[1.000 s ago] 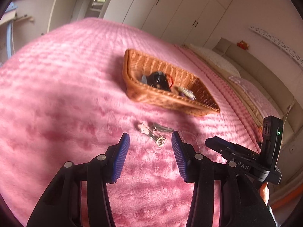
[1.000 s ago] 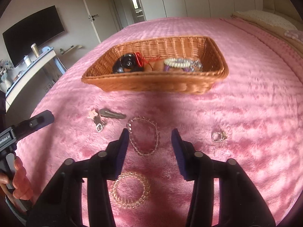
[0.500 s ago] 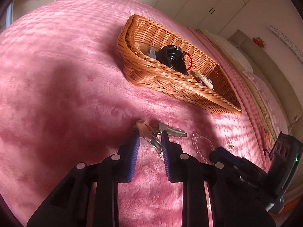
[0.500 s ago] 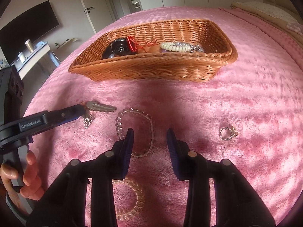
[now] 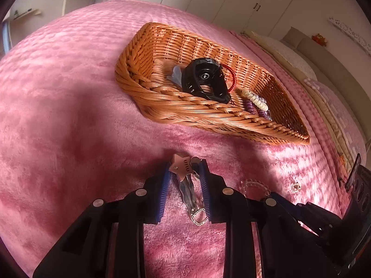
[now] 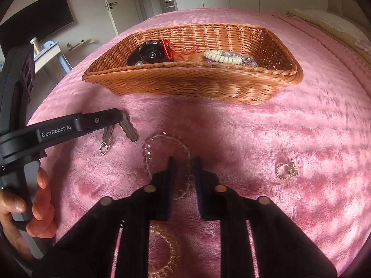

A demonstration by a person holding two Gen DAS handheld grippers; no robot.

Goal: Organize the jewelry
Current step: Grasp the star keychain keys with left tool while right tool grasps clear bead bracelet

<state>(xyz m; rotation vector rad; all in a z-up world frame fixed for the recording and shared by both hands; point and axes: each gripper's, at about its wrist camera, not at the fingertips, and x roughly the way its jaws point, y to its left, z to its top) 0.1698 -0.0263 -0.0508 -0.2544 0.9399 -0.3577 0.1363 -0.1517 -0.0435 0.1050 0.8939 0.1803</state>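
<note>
A wicker basket [image 5: 176, 108] [image 6: 190, 81] on the pink bedspread holds a black watch [image 5: 205, 81], a red cord and a white bead bracelet [image 6: 222, 56]. My left gripper [image 5: 184, 171] is shut on a star-shaped hair clip [image 5: 182, 166] with a small chain charm [image 5: 199, 216] hanging behind it. My right gripper [image 6: 183, 162] has closed down on the clear bead bracelet [image 6: 162, 139] lying on the blanket, one side of it between the fingers. A square earring [image 6: 284, 171] lies to the right.
A second clear coil bracelet [image 6: 169, 250] lies under my right gripper body. The left gripper's finger [image 6: 76, 125] and the holding hand [image 6: 34, 208] fill the left of the right wrist view. Pillows and cupboards stand beyond the bed.
My left gripper closed on the star clip and lifted it slightly. My right gripper moved down and narrowed around the clear bead bracelet.
</note>
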